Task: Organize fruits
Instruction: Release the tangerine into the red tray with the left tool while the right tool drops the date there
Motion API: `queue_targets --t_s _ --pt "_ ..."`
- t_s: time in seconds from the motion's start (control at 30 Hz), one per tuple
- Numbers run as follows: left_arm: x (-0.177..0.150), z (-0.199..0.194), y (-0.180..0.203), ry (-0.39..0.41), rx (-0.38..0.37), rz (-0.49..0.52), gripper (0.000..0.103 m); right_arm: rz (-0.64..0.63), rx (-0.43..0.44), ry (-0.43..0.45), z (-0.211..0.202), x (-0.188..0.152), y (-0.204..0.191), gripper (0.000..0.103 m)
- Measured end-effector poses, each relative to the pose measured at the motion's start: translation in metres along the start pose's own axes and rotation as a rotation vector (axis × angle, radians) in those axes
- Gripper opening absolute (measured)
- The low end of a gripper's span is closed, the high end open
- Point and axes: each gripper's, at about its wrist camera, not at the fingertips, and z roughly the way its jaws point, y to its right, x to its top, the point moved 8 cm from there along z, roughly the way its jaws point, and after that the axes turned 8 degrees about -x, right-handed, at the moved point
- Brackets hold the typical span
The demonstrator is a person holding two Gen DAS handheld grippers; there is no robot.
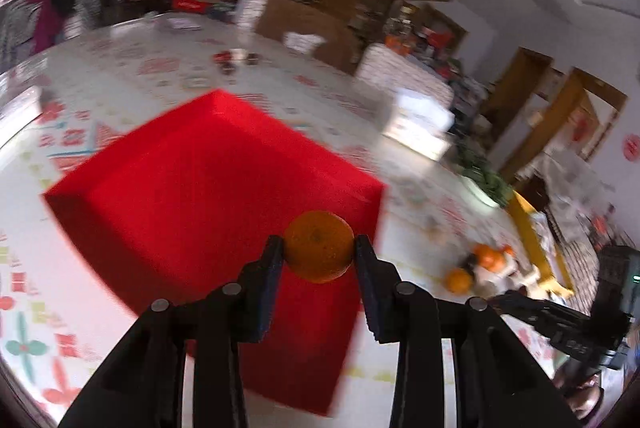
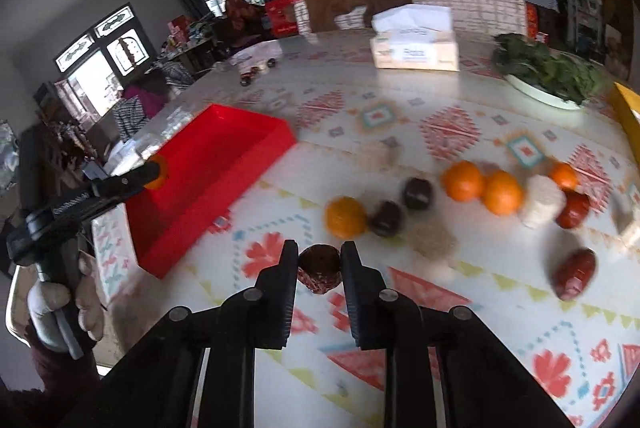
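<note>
Gripping a round dimpled orange [image 1: 319,246] over the smooth red tray [image 1: 168,196]

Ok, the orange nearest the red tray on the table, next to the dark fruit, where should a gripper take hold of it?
Grip that orange across its round middle, coming from above. A dark fruit sits tight against its right side, so set the fingers front and back, where bare table shows.

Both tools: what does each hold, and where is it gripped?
Left tool grips an orange by its opposite sides; right tool grips a dark round fruit likewise.
</note>
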Motion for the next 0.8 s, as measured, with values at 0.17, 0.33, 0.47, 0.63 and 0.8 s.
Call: queue_targets --t_s 0.17,0.33,0.47,0.63,0.8 --pt "0.003 0.002 -0.038 0.000 0.050 -0.052 0.035 -0.046 0.061 0.009 0.008 0.020 -0.046 0.020" --pt "0.002 0.008 -0.055 -0.005 0.071 -0.067 0.035 -0.109 0.109 0.004 0.023 0.039 -0.097 0.014" --pt "-0.002 0.004 -0.060 -0.007 0.083 -0.065 0.035 -0.139 0.144 -0.018 0.044 0.050 -0.129 0.014" --pt "-0.003 -0.005 -0.055 0.016 0.067 -0.049 0.053 -0.164 0.093 -0.052 0.068 0.049 -0.134 0.022" --pt "0.003 -0.020 -0.047 0.072 0.053 -0.044 0.058 -0.155 0.077 -0.105 0.081 0.022 -0.112 0.046"
